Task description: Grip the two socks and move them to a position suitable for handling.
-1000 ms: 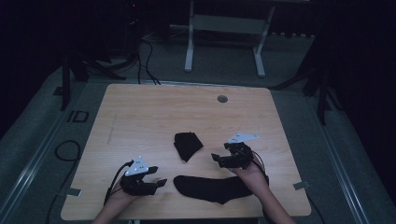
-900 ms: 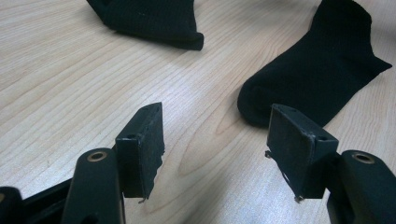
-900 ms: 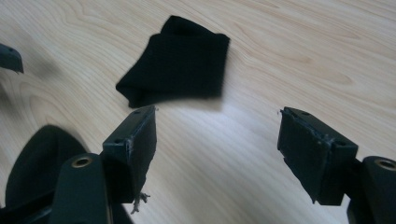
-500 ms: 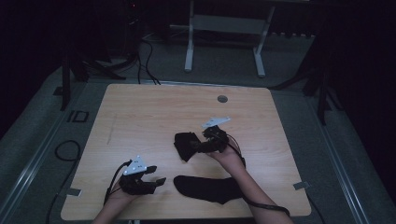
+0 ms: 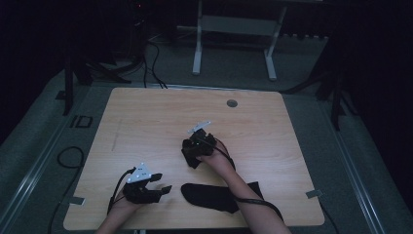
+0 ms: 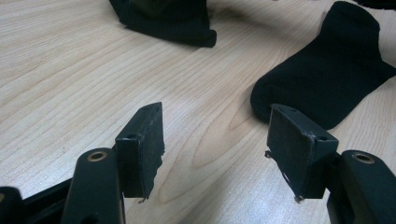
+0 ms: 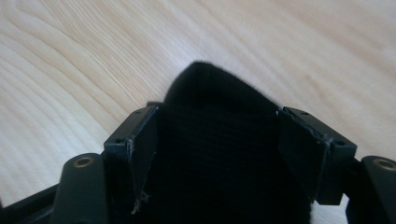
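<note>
A small black knitted sock (image 7: 219,140), ribbed and round-ended, is straddled near the middle of the pale wood-grain table (image 5: 146,122) by the right gripper (image 5: 191,155), whose jaws have just been opening; a longer black sock (image 5: 214,196) lies flat at the near edge; the left gripper (image 5: 163,187) is held parted, empty, just beside it.

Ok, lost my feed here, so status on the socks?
Left gripper open, idle beside flat sock. Right gripper astride folded sock, jaws just opening, no grip yet. Nothing in the way.
</note>
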`<state>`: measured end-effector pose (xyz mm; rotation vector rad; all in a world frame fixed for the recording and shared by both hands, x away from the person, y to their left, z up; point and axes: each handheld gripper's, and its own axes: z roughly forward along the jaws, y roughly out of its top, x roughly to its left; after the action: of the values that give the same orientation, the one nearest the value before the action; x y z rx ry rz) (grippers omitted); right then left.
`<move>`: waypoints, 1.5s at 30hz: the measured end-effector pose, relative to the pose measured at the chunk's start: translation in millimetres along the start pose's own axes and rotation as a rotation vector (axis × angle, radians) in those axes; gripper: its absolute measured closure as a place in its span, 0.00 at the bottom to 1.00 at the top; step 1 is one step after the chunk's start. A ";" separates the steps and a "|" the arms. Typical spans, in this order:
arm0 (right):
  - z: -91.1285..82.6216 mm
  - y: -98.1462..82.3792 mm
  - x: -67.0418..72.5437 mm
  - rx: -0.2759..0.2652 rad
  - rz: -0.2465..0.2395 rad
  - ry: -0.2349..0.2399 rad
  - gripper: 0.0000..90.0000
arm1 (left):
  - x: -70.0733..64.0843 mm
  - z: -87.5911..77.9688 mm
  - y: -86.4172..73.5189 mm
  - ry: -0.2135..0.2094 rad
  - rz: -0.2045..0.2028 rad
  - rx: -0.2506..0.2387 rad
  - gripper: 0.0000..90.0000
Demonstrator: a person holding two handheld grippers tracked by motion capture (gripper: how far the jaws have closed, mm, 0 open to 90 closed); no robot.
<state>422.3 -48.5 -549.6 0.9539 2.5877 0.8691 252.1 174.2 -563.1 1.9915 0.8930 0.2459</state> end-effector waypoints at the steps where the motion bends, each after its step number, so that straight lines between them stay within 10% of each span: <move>1: 1.5 -0.4 0.3 0.002 -0.003 0.004 0.33 | -0.2 -0.1 0.1 0.001 0.000 -0.001 0.41; 12: 0.7 -2.4 5.0 -0.023 -0.031 -0.005 0.85 | -0.4 -1.4 1.0 0.006 -0.009 -0.013 0.41; 32: -106.4 -37.4 -31.8 -0.133 -0.061 0.022 0.85 | -1.5 2.2 2.6 0.005 -0.021 -0.014 0.41; 45: -81.1 -86.9 -32.4 -0.059 -0.052 0.006 0.83 | -3.4 6.3 4.4 0.001 -0.027 -0.015 0.41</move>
<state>368.9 -158.8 -537.6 0.8649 2.5639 0.9306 254.9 166.3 -562.5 1.9644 0.9152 0.2372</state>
